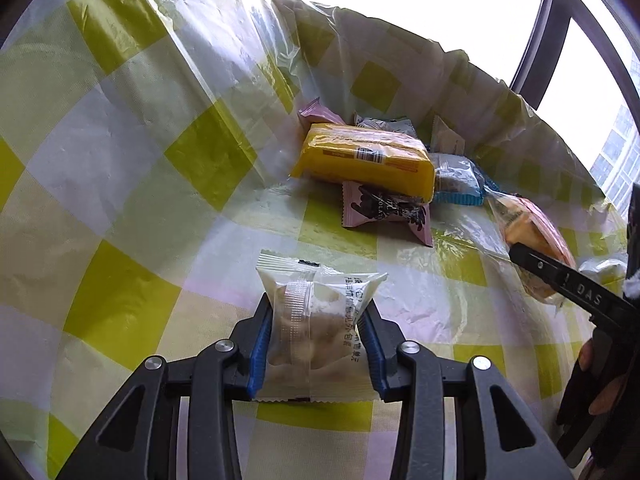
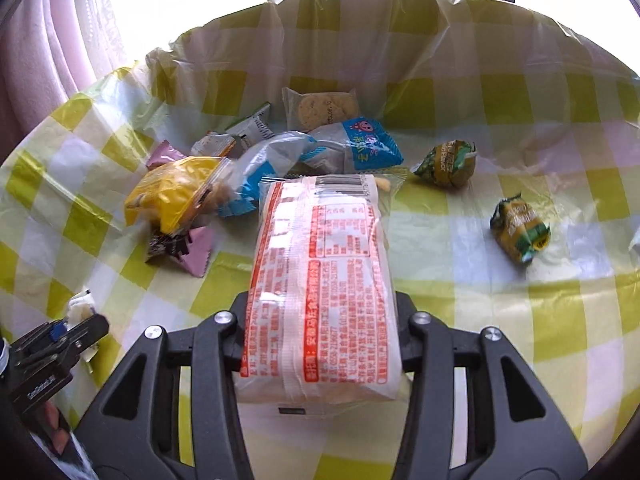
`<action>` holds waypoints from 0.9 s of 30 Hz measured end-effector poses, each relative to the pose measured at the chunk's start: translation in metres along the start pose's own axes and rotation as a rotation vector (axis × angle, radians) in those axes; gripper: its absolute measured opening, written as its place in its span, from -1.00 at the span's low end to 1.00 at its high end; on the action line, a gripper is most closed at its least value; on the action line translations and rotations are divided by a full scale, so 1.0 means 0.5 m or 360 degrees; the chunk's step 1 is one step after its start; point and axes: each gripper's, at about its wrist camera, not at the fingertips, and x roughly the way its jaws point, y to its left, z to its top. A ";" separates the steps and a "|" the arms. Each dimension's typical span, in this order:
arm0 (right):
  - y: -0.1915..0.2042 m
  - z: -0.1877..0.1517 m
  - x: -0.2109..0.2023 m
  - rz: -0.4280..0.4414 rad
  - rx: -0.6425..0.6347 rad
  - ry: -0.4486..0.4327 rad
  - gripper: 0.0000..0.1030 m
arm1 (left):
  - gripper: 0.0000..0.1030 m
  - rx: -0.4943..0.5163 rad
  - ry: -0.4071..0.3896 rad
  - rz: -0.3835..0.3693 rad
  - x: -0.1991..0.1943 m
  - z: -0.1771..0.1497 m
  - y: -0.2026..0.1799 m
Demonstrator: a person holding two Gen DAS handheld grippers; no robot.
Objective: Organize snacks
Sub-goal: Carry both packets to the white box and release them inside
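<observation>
Left gripper [image 1: 318, 320] pinches the white snack packet [image 1: 316, 312] across its width, pads on both sides, so it hangs clear of the checked tablecloth [image 1: 120, 160]. Right gripper [image 2: 324, 312] clamps the long red-printed packet [image 2: 320, 280] likewise. Remaining snacks sit piled near the yellow pack [image 1: 364, 156], apparently awaiting sorting.

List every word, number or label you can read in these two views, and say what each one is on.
"DAS" – on the right tool's finger.
"OLAT" – part of a word on the pink packet.
"Flavor" – on the green candy; the letters before it are unclear.
Chinese print on the white packet and red print on the long packet: too small to read.
Date digits on the biscuit packet: blurred.
</observation>
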 end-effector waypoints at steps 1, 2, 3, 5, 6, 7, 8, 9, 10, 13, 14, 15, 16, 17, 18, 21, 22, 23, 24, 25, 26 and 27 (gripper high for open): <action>0.005 -0.013 -0.021 0.0009 -0.0005 -0.0002 -0.04 | -0.20 -0.0010 -0.0005 -0.0007 -0.002 0.000 0.003; 0.007 -0.024 -0.039 0.0025 -0.0007 0.0000 -0.04 | -0.20 -0.0020 -0.0022 -0.0019 -0.007 -0.001 0.006; 0.010 -0.034 -0.059 0.0040 -0.0007 0.0000 -0.04 | -0.20 -0.0029 -0.0047 -0.0029 -0.014 -0.002 0.008; 0.013 -0.054 -0.090 0.0046 -0.0018 0.0003 -0.04 | -0.20 -0.0050 -0.0054 -0.0025 -0.025 -0.010 0.011; 0.012 -0.063 -0.101 0.0048 -0.0024 0.0016 -0.04 | -0.20 -0.0069 -0.0048 -0.0038 -0.030 -0.015 0.013; 0.011 -0.073 -0.111 0.0045 -0.0026 0.0026 -0.04 | -0.20 -0.0094 -0.0047 -0.0052 -0.036 -0.020 0.015; 0.014 -0.083 -0.114 0.0040 -0.0024 0.0035 -0.04 | -0.20 -0.0111 -0.0048 -0.0065 -0.042 -0.026 0.014; 0.015 -0.093 -0.119 0.0042 -0.0018 0.0048 -0.04 | -0.20 -0.0116 -0.0048 -0.0073 -0.048 -0.031 0.011; 0.015 -0.105 -0.124 0.0040 -0.0008 0.0058 -0.04 | -0.20 -0.0112 -0.0050 -0.0081 -0.054 -0.036 0.007; 0.005 -0.133 -0.142 0.0040 0.0030 0.0071 -0.04 | -0.20 -0.0092 -0.0059 -0.0107 -0.076 -0.053 -0.009; 0.002 -0.142 -0.149 0.0042 0.0039 0.0077 -0.04 | -0.20 -0.0085 -0.0060 -0.0116 -0.084 -0.059 -0.015; 0.001 -0.149 -0.156 0.0038 0.0039 0.0081 -0.04 | -0.20 -0.0081 -0.0056 -0.0128 -0.089 -0.064 -0.021; 0.000 -0.156 -0.162 0.0037 0.0038 0.0085 -0.04 | -0.20 -0.0075 -0.0052 -0.0141 -0.094 -0.068 -0.027; -0.002 -0.163 -0.169 0.0039 0.0041 0.0089 -0.04 | -0.20 -0.0064 -0.0051 -0.0149 -0.101 -0.074 -0.034; -0.004 -0.169 -0.174 0.0044 0.0048 0.0092 -0.04 | -0.20 -0.0049 -0.0048 -0.0157 -0.107 -0.080 -0.042; -0.008 -0.188 -0.193 0.0051 0.0057 0.0094 -0.04 | -0.20 -0.0016 -0.0032 -0.0183 -0.122 -0.096 -0.065; -0.011 -0.195 -0.199 0.0056 0.0066 0.0095 -0.04 | -0.20 -0.0004 -0.0028 -0.0189 -0.126 -0.102 -0.071; -0.014 -0.202 -0.206 0.0060 0.0076 0.0096 -0.04 | -0.20 0.0008 -0.0024 -0.0193 -0.130 -0.107 -0.079; -0.016 -0.208 -0.212 0.0059 0.0083 0.0095 -0.04 | -0.20 0.0020 -0.0018 -0.0199 -0.133 -0.111 -0.087; -0.019 -0.214 -0.219 0.0059 0.0087 0.0093 -0.04 | -0.19 0.0032 -0.0013 -0.0205 -0.136 -0.115 -0.095; -0.022 -0.220 -0.227 0.0059 0.0093 0.0089 -0.04 | -0.19 0.0045 -0.0010 -0.0210 -0.140 -0.119 -0.102; -0.024 -0.225 -0.234 0.0059 0.0099 0.0085 -0.04 | -0.19 0.0061 -0.0008 -0.0215 -0.145 -0.124 -0.110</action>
